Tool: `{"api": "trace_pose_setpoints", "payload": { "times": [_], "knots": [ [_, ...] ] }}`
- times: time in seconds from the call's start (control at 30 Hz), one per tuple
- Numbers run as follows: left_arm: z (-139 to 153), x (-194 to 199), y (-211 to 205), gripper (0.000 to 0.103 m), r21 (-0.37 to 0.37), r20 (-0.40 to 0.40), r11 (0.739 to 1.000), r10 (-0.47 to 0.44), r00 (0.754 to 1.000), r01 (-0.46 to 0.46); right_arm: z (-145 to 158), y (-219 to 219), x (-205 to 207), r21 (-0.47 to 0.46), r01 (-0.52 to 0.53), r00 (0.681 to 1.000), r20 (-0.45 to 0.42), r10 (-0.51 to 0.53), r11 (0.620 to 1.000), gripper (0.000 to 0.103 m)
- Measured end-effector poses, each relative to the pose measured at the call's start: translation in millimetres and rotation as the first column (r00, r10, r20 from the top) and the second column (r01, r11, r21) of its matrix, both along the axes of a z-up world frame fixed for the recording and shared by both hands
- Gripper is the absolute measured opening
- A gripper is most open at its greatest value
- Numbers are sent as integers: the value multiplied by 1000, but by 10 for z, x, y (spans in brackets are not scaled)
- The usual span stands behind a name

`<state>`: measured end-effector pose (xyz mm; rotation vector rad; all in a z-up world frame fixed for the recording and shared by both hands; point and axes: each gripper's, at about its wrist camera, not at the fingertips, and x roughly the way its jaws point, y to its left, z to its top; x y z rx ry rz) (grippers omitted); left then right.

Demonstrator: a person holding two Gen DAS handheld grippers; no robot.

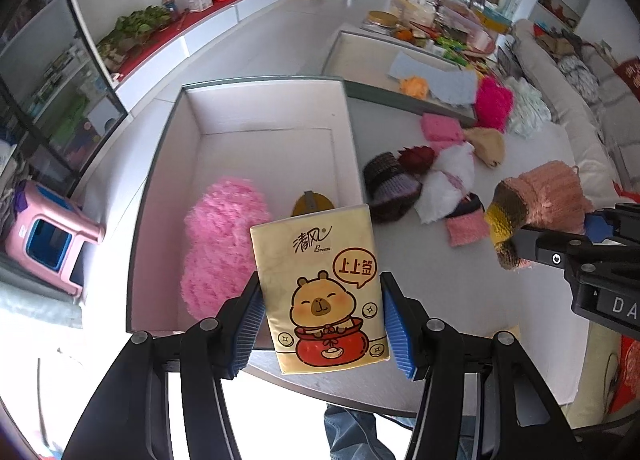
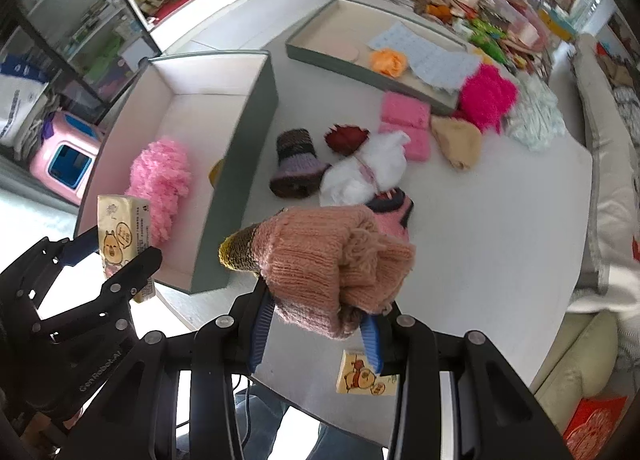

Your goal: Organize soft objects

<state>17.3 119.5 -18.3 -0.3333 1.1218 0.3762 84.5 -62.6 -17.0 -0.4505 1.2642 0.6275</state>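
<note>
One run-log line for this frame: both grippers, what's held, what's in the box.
left gripper: shut on tissue pack | right gripper: shut on knit hat | box: pink fluffy item inside | table: soft items loose

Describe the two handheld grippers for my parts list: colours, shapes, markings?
The left gripper and the right gripper match: black angular linkage arms with round silver pivot bolts, and ribbed blue pads lining flat fingers. White lettering runs along the left gripper's body in the right wrist view. Blue denim shows below.

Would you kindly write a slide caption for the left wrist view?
Left tool holds a tissue pack over the open box containing a fluffy pink item.
</note>
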Motion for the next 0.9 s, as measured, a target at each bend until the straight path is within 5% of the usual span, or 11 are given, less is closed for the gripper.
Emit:
{"api": "trace_pose_setpoints", "payload": {
  "times": [0.9],
  "knots": [
    [-2,-123,800,57,10,13,972,235,972,-235,285,1134,-116,-5,-256,960,120,254,967,42]
  ]
}}
